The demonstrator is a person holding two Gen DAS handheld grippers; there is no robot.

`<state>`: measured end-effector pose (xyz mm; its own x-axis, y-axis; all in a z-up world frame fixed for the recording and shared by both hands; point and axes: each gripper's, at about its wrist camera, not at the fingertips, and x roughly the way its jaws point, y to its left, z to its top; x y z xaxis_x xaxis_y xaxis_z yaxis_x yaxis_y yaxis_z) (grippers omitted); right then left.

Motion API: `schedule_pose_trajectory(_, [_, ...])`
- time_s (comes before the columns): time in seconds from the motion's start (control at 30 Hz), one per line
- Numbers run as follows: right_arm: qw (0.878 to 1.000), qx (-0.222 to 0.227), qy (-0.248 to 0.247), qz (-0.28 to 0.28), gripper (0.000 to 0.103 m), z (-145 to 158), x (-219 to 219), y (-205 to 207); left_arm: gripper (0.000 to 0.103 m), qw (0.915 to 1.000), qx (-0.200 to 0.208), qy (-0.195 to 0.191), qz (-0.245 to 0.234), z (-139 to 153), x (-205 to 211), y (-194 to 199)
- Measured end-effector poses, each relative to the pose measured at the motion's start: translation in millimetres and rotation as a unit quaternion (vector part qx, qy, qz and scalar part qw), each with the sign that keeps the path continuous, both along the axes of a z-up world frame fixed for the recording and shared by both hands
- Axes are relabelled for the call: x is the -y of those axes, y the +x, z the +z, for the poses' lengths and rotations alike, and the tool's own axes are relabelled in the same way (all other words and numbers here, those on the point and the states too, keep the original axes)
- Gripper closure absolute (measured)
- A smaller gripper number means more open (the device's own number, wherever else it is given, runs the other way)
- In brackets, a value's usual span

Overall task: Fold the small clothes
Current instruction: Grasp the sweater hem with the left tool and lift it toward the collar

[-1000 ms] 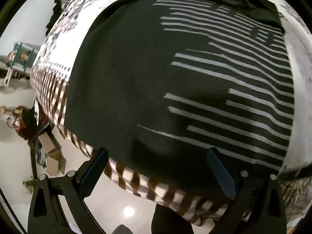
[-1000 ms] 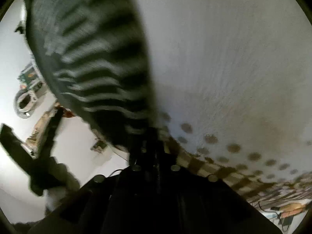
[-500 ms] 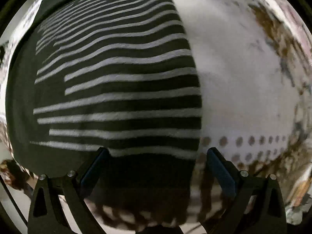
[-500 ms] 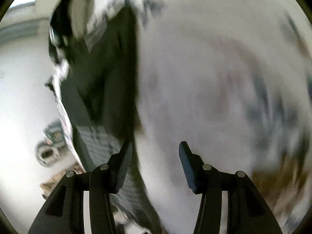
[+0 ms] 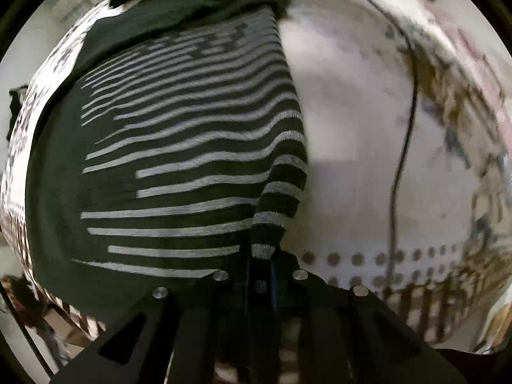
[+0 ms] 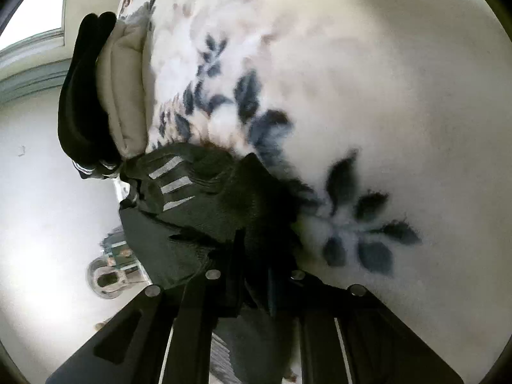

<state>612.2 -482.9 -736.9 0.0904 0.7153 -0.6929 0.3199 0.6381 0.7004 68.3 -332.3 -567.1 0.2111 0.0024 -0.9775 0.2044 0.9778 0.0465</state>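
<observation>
A dark knit garment (image 5: pixel 176 160) with pale grey stripes lies spread on a white patterned cloth (image 5: pixel 352 160). My left gripper (image 5: pixel 260 272) is shut on the garment's near right corner, where a striped fold rises into the jaws. In the right wrist view my right gripper (image 6: pixel 256 256) points at a bunched dark part of the garment (image 6: pixel 208 198) that shows three short pale stripes. Its jaws are closing with dark fabric pinched between them. The fingertips are hidden in the cloth.
A thin black cable (image 5: pixel 406 128) runs down over the white cloth to the right of the garment. A folded beige item (image 6: pixel 124 80) and a black one (image 6: pixel 80 96) lie at the surface's far left edge. Below the edge is pale floor with clutter.
Both grippers stood open half a second ago and now pinch the garment. The left one slid to the garment's right corner. The right one swung fast across the cloth to the bunched dark part.
</observation>
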Motion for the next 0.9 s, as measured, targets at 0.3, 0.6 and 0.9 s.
schedule_pose_trajectory(0.3, [0.999, 0.023, -0.016, 0.024, 0.094, 62.3, -14.7, 0.4, 0.097, 0.9897, 0.015, -0.08, 0.118, 65.4, -68.8, 16.0])
schedule_pose_trajectory(0.6, [0.99, 0.049, -0.105, 0.079, 0.094, 156.3, -117.4, 20.7, 0.097, 0.9568, 0.044, -0.162, 0.237, 92.9, -192.6, 23.1])
schedule_pose_trajectory(0.9, [0.98, 0.056, -0.167, 0.094, 0.095, 187.2, -271.7, 46.1, 0.099, 0.9283, 0.027, -0.218, 0.3, 77.0, -318.5, 19.9])
